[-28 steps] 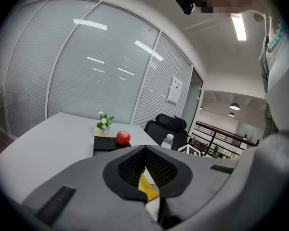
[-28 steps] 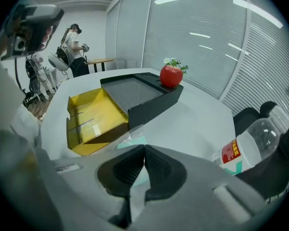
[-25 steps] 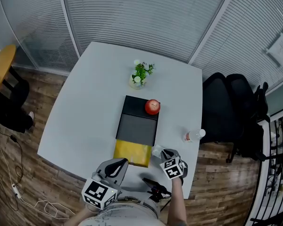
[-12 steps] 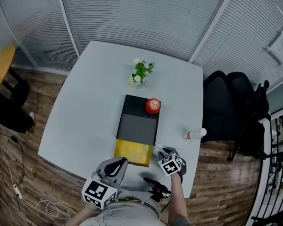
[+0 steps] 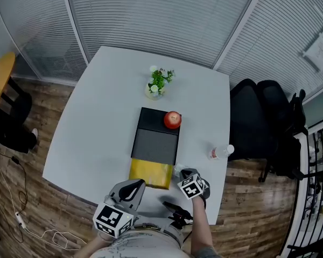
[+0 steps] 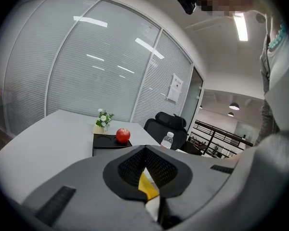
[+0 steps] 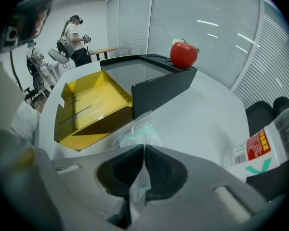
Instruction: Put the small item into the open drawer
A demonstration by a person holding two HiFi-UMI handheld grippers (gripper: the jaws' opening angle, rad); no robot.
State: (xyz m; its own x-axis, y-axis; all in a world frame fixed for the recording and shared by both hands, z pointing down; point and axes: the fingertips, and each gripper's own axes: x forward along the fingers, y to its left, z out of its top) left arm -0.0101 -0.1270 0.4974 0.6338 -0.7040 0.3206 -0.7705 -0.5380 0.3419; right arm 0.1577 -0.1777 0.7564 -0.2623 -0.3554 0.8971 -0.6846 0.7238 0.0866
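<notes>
The small item is a clear plastic packet (image 7: 135, 134) with a teal insert, lying on the white table (image 5: 97, 128) just right of the open yellow drawer (image 5: 151, 175). My right gripper (image 7: 143, 150) points steeply down at it. Its jaws have just been closing and now pinch the packet's near edge. In the head view the right gripper (image 5: 184, 173) sits at the drawer's front right corner, over the packet (image 5: 177, 170). The drawer (image 7: 86, 105) juts out of a black cabinet (image 5: 156, 141). My left gripper (image 5: 134, 185) hovers shut and empty at the table's front edge, in front of the drawer.
A red apple (image 5: 172, 119) sits on the cabinet's far right corner. A small potted plant (image 5: 159, 83) stands behind it. A water bottle (image 5: 220, 153) lies near the table's right edge. Black chairs (image 5: 258, 122) stand to the right. People (image 7: 74, 32) stand far off.
My right gripper has sunk a little onto the packet beside the drawer and its jaws have closed on it. The left gripper has kept still.
</notes>
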